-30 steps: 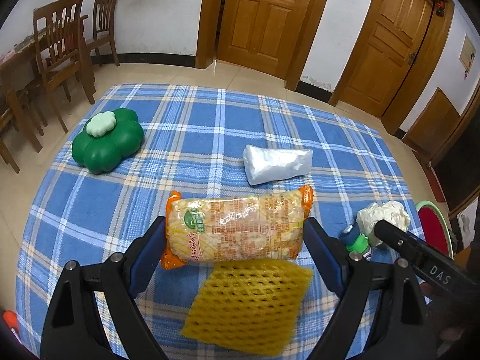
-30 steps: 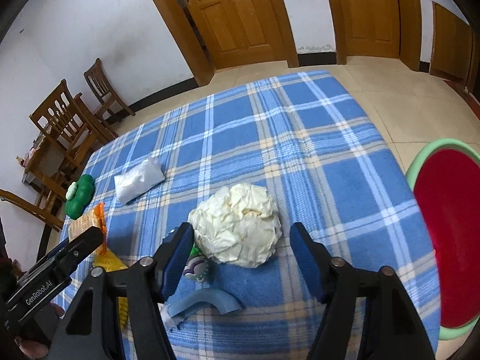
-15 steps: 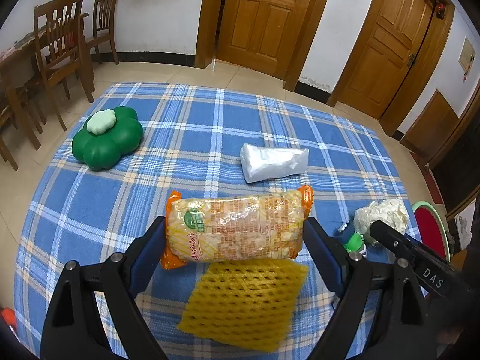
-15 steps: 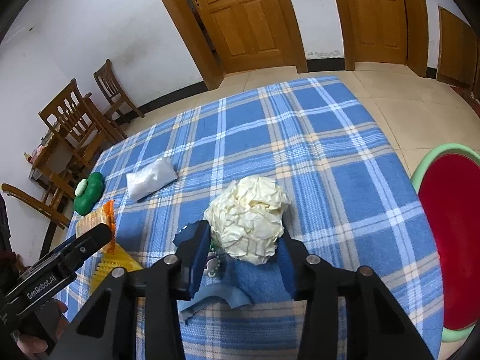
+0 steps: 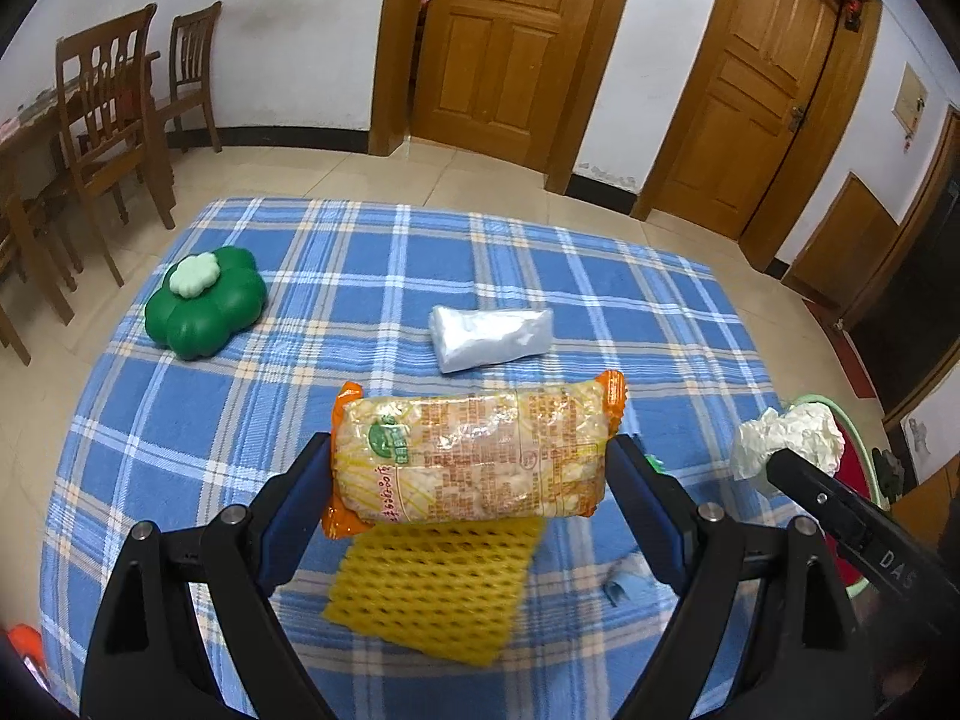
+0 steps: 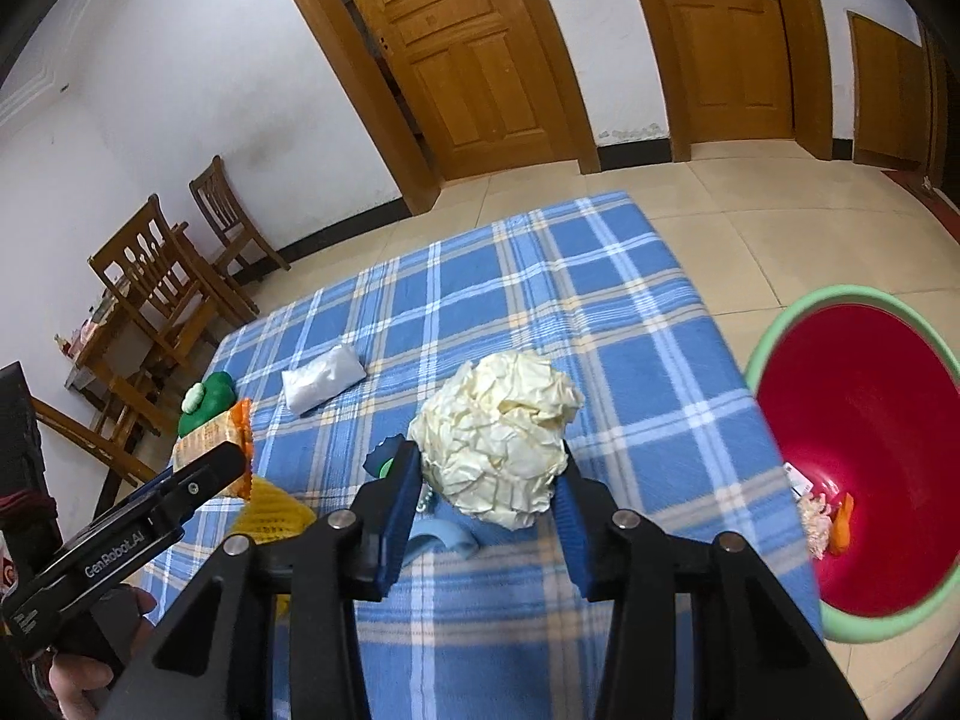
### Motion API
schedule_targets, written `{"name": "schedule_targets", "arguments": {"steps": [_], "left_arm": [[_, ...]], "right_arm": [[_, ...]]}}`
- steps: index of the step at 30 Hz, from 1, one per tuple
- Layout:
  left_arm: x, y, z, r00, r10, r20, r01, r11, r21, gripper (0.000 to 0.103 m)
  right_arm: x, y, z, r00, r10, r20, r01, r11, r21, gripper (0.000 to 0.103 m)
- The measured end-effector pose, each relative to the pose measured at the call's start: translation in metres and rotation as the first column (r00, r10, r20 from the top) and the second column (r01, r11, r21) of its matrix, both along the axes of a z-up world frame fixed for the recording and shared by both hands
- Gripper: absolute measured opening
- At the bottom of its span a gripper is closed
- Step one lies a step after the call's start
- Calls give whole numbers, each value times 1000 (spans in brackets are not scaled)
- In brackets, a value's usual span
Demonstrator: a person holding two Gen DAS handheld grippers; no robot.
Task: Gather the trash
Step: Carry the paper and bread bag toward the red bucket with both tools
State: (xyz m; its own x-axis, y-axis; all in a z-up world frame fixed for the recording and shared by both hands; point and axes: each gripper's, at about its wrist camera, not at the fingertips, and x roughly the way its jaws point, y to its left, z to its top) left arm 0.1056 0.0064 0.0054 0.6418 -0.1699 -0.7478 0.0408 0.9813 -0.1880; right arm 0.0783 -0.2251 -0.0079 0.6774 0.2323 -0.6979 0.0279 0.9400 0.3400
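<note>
Whereas a second earlier the right gripper (image 6: 486,480) stood wide around the crumpled paper ball (image 6: 498,438) as it lay on the blue plaid tablecloth (image 6: 600,312), its jaws have just been closing, and the blue pads now press the ball from both sides. The ball appears raised a little off the cloth, and the red bin with the green rim (image 6: 780,324) sits larger and nearer at the right of this view; the paper therefore seems secured for carrying to the bin, where a few scraps already lie.

The left gripper (image 5: 474,480) is unchanged in grip: its widely spread jaws clamp the orange-ended noodle packet (image 5: 474,456) endwise, held clear above the yellow foam net (image 5: 432,588), which still lies on the cloth. Both grippers point obliquely downward across the table, side by side, the right one's ball visible at the right edge of the left view.

Unheld on the cloth are a white plastic pouch (image 5: 489,336), a green flower-shaped box (image 5: 204,300) and a small light-blue curved piece (image 6: 444,537).
</note>
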Motion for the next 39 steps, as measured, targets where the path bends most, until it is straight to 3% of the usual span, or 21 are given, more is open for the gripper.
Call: {"name": "schedule_targets", "arguments": {"steps": [13, 21, 39], "left_arm": [[-21, -32, 19, 996, -87, 20, 87, 996, -7, 89], [-30, -53, 26, 988, -157, 3, 157, 986, -56, 89], [-38, -127, 35, 949, -315, 1, 315, 949, -19, 89]], "right_arm": [[-42, -36, 19, 996, -79, 39, 78, 997, 15, 45], [-65, -70, 20, 987, -153, 43, 152, 988, 26, 45], [-96, -145, 3, 949, -314, 8, 313, 947, 72, 47]]}}
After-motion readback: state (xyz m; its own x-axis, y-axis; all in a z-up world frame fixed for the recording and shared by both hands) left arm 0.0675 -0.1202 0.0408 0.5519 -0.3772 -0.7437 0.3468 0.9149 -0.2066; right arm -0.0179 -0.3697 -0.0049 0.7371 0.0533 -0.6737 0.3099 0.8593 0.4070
